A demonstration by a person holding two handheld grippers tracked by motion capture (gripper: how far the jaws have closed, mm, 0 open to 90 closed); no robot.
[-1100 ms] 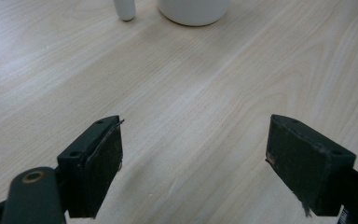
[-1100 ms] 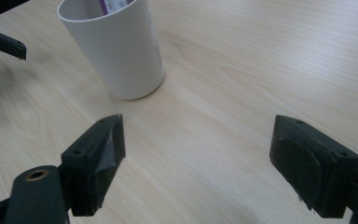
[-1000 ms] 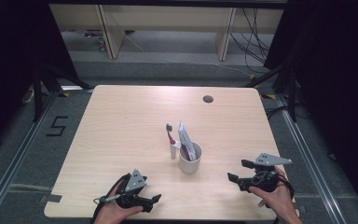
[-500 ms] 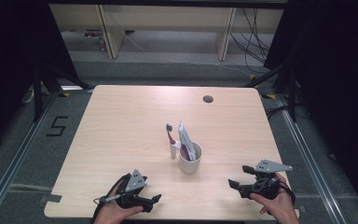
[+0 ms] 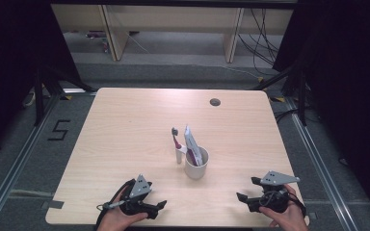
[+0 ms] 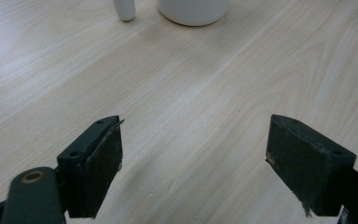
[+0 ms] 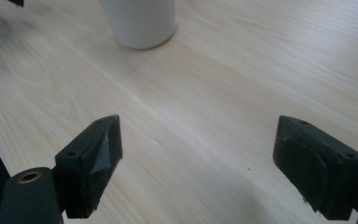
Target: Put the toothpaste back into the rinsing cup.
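A white cup (image 5: pixel 196 164) stands in the middle of the wooden table (image 5: pixel 125 130) with a white tube (image 5: pixel 191 144) leaning inside it. Just left of the cup a toothbrush (image 5: pixel 177 144) with a pink handle stands upright in a small white holder. My left gripper (image 5: pixel 157 210) rests near the table's front edge, left of the cup, open and empty. My right gripper (image 5: pixel 246 190) lies near the front right, open and empty. The cup's base (image 6: pixel 193 10) and the holder's foot (image 6: pixel 124 9) show ahead of the left gripper (image 6: pixel 193 161). The cup (image 7: pixel 139 21) lies ahead of the right gripper (image 7: pixel 196 161).
A dark round grommet (image 5: pixel 215 102) sits in the table's far right part. Wooden shelving and cables stand on the floor beyond the far edge. Metal rails run along both sides of the table.
My right gripper has moved down toward the front edge of the table and settled lower. The left gripper, cup and toothbrush have stayed put.
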